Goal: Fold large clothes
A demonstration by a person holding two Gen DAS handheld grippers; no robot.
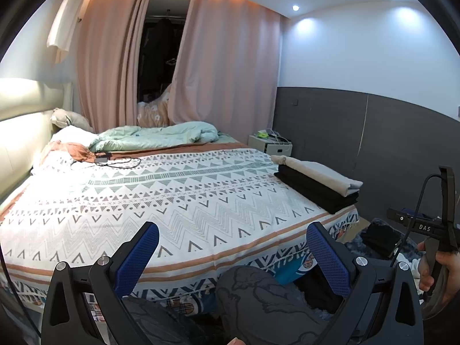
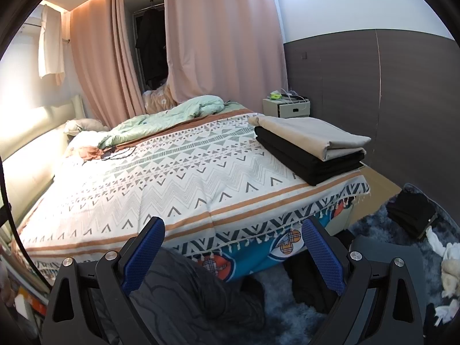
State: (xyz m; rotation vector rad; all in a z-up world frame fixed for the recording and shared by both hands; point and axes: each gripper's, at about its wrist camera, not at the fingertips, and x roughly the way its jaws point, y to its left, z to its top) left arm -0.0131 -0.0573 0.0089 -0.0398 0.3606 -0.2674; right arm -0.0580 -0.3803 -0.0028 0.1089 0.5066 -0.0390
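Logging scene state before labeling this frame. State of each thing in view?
left tool: open, empty, held low at the bed's foot
right tool: open, empty
beige garment: folded, top of stack
black garments: folded, stacked at bed corner
patterned blanket: spread flat
green duvet: crumpled at the far side
curtains: parted, gap in the middle
dark clothes on the floor: not laid out for folding
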